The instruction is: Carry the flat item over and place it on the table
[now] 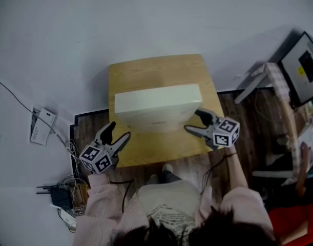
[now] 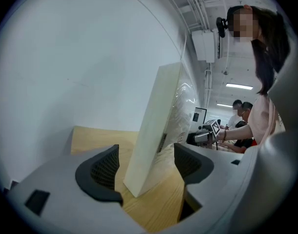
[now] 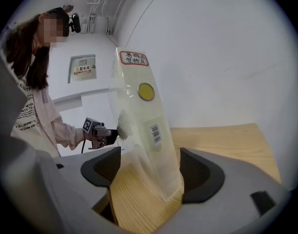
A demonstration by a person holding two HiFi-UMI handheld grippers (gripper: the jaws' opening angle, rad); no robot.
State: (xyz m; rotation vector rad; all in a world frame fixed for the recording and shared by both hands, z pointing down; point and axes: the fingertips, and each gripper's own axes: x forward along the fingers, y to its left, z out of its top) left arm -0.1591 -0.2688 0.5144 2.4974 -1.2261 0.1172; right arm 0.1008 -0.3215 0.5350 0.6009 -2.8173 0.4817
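A small light-wood table [image 1: 161,68] stands mid-frame against a pale wall, on a dark plank floor [image 1: 87,129]. The flat item [image 1: 159,106], a white slab in clear wrap, lies flat on the tabletop. The left gripper [image 1: 120,130] at its lower-left corner and the right gripper [image 1: 193,121] at its right end are both wide open. Each straddles an end of the slab without pressing it. Tangled cables [image 1: 64,196] lie lower left, and a monitor [image 1: 305,65] sits upper right.

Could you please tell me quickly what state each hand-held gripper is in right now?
Left hand-held gripper: open, jaws astride the flat box at one end, not gripping.
Right hand-held gripper: open, astride its other end, not gripping.
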